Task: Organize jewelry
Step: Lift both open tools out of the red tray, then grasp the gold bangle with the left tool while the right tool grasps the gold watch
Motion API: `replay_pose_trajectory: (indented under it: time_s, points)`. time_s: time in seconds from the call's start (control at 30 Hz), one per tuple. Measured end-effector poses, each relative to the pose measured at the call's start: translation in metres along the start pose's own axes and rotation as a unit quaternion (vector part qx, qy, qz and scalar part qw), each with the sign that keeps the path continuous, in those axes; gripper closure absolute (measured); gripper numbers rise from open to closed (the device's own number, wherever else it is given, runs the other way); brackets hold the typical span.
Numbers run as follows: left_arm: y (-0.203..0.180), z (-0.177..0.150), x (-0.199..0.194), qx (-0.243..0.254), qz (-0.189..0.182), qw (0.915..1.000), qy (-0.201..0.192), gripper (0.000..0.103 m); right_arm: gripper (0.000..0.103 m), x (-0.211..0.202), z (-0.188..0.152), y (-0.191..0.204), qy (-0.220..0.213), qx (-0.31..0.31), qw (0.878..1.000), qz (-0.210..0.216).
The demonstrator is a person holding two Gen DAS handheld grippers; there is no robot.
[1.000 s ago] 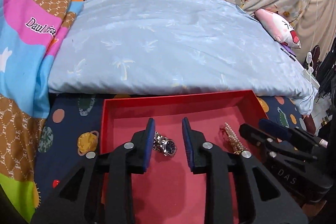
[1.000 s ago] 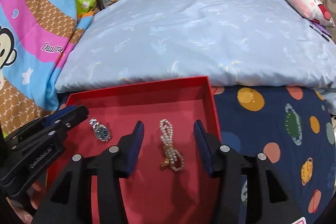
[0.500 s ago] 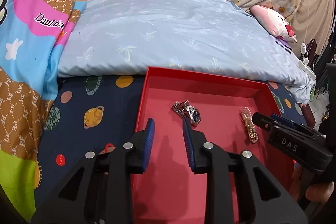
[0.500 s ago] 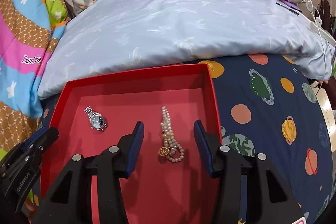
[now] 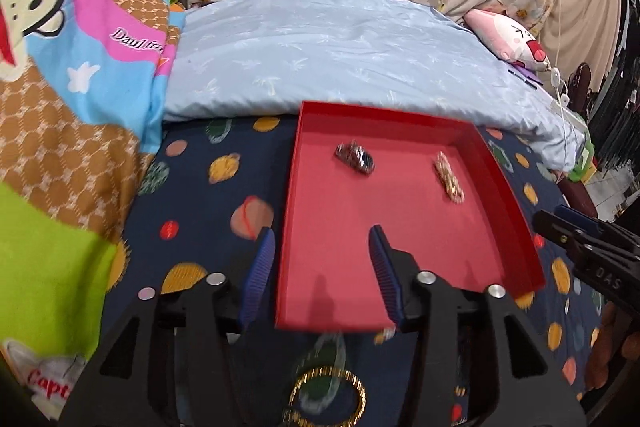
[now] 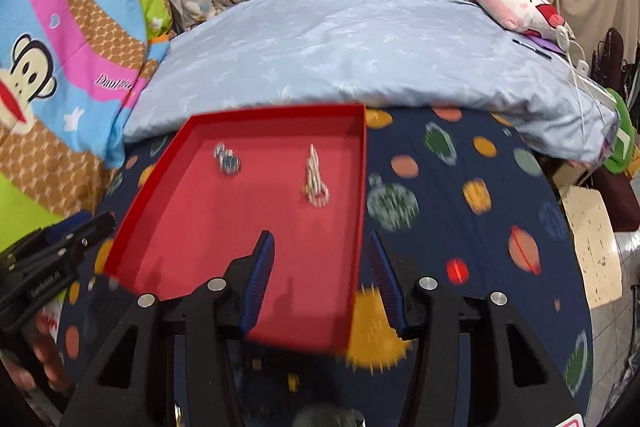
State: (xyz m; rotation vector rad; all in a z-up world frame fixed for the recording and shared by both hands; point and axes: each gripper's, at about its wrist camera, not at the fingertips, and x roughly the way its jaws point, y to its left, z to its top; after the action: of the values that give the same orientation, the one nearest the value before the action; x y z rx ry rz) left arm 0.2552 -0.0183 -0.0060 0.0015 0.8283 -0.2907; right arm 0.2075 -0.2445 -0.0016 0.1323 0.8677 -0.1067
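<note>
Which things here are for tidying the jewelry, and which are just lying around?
For the job:
- red tray
- watch
- pearl necklace

Just lying about:
- blue pillow
- pink plush toy
- monkey blanket
- planet bedsheet

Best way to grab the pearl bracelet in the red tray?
Come from above. The pearl bracelet lies flat and stretched out along the red tray, so close across its narrow middle strands, jaws either side. It sits apart from the watch, with room around it.

surface: planet-print bedsheet (image 5: 200, 227) | on it: red tray (image 5: 516, 211), light-blue pillow (image 5: 340, 51), cartoon blanket (image 5: 60, 87)
</note>
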Motion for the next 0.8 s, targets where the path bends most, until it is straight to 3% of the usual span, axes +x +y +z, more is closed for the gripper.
replay_pose_trajectory:
  time_s: [0.03,0.2,0.33,0.6,0.73,0.8]
  points:
    - [0.0,-0.009,-0.006,0.0,-0.001,1.0,0.003,0.043,0.054,-0.006,-0.008,-0.002,0.001,0.001,1.0,0.001]
    - [-0.007,-0.056,-0.024,0.018,0.021,0.9995,0.015,0.03,0.054,-0.036,-0.06,-0.012,0.014,0.004,1.0,-0.008]
    - [-0.013,-0.087,-0.023,0.015,0.018,0.9992,0.034,0.026,0.054,-0.044,-0.093,-0.013,0.035,0.007,0.999,0.002]
    - [-0.012,-0.101,-0.002,-0.007,0.029,0.9984,0.049,0.027,0.054,-0.05,-0.124,-0.007,0.053,0.012,0.998,0.022]
    - [-0.01,-0.103,0.01,-0.014,0.025,0.9975,0.065,0.042,0.054,-0.049,-0.126,-0.002,0.054,0.013,0.998,0.027]
    - [-0.009,-0.104,0.013,-0.019,0.021,0.9972,0.069,0.045,0.054,-0.047,-0.126,0.0,0.054,0.009,0.998,0.027]
